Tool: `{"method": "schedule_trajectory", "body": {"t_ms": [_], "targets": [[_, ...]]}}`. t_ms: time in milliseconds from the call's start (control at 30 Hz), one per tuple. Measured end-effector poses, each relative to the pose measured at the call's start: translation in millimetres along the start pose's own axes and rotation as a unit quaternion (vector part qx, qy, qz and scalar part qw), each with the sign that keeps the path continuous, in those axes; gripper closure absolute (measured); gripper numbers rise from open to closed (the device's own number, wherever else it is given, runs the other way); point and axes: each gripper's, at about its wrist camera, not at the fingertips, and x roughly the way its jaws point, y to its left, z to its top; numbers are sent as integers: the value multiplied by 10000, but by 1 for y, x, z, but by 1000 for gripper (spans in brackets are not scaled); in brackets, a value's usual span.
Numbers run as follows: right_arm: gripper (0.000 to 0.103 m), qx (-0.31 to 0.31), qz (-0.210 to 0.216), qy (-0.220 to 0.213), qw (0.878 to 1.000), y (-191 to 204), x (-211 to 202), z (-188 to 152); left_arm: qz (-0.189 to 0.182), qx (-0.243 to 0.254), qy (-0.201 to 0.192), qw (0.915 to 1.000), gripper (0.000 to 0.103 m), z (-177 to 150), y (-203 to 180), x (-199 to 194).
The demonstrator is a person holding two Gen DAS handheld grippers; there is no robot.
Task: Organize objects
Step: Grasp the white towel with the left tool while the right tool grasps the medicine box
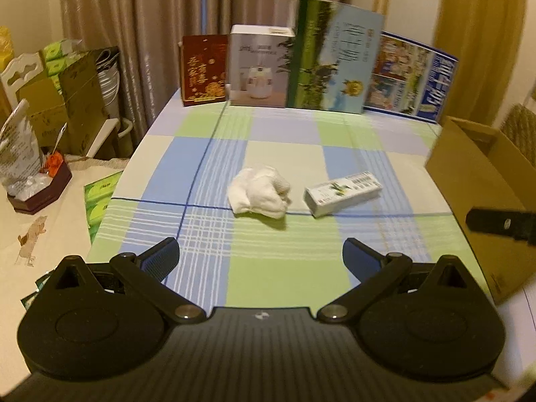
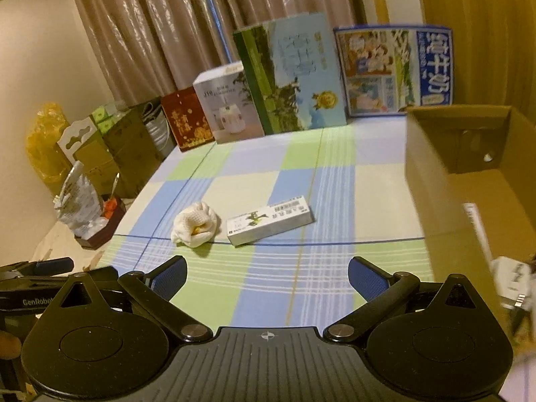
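My left gripper (image 1: 260,257) hangs low over the near edge of the checked tablecloth (image 1: 274,278), its fingers spread wide with nothing between them. Ahead of it lies the balled white cloth (image 1: 259,195), near the middle of the table. It looks soft and light, a loose lump with no real long axis; I judge it will squash under the pads, so I would pinch across its thick middle rather than a stray fold.

Just beside it on the right, apart from it, the small white carton (image 1: 343,193) lies flat. Its long axis runs left to right and slightly away from me, the right end farther off. It looks stiff, light and smooth-sided; I would close across its narrow width near the middle so it does not swing.

My right gripper (image 2: 268,278) is likewise wide apart and empty. At the far right stands the open cardboard box (image 2: 432,181), probably where both things go.
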Motion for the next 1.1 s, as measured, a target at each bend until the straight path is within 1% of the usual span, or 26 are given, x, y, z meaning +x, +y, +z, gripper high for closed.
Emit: {"method": "schedule_trajectory", "body": {"t_ms": [33,100,267,367,433,467,533,633,700,833,967,1100], "targets": [[9,-22,4,66,10000,1,12,1,19,-46,-2,10000,1,2,2,6],[15,-50,23,203,9998,2,30,3,49,-134,14,9999,1,6,7,21],[24,80,105,466,9988,-2,77,9,54,-167,51,9998,1,15,14,53],[25,158,138,539,9983,-5,101,18,54,-88,82,9999,1,21,15,71],[25,268,147,546,9980,-10,115,23,117,-111,93,9998,1,25,19,81],[25,345,157,553,9978,-12,121,25,163,-191,83,9996,1,27,22,86],[27,546,177,595,9966,-21,135,28,124,-400,97,9991,2,33,31,95],[28,660,194,637,9956,-26,152,32,120,-623,150,9979,2,37,42,106],[28,692,229,649,9952,-28,162,35,187,-660,158,9975,2,38,45,110],[28,726,184,660,9950,-27,181,38,165,-801,175,9965,2,41,52,118],[28,669,31,683,9954,-22,197,39,190,-1014,225,9944,2,43,59,130],[28,582,-39,661,9961,-18,211,42,252,-914,244,9952,2,44,57,134]]}}
